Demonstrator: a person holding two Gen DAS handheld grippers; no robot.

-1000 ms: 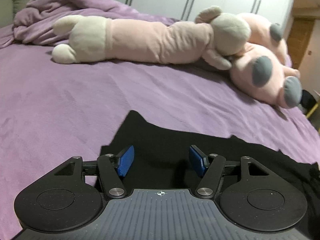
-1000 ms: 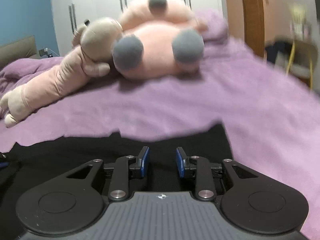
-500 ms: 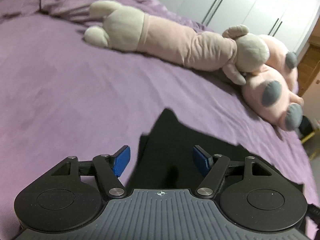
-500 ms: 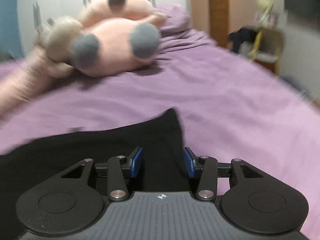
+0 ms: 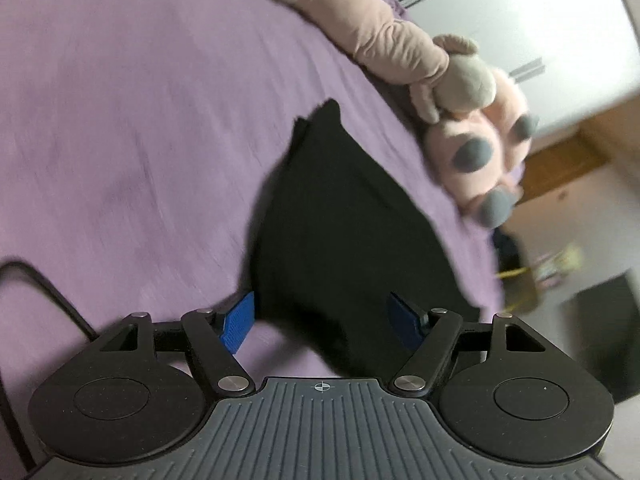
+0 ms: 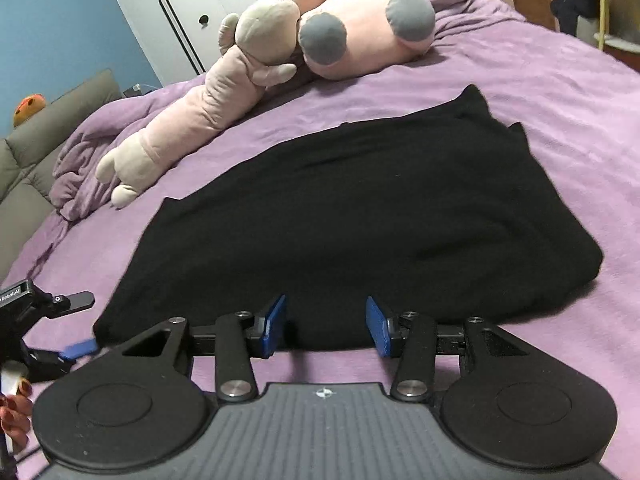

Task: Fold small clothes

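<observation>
The black garment (image 6: pixel 360 208) is lying flat on the purple bed (image 6: pixel 560 92), ready for folding. Both tools – left tool (image 5: pixel 320 320), right tool (image 6: pixel 326 328) – are hovering gaping and empty at its six-o'clock hem, their jaws having just widened.

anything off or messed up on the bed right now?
Nothing damaged or spilled. The black garment lies spread on the purple blanket, its right side doubled over and bulging. Both the left gripper and the right gripper are open and empty at its near edge.
</observation>
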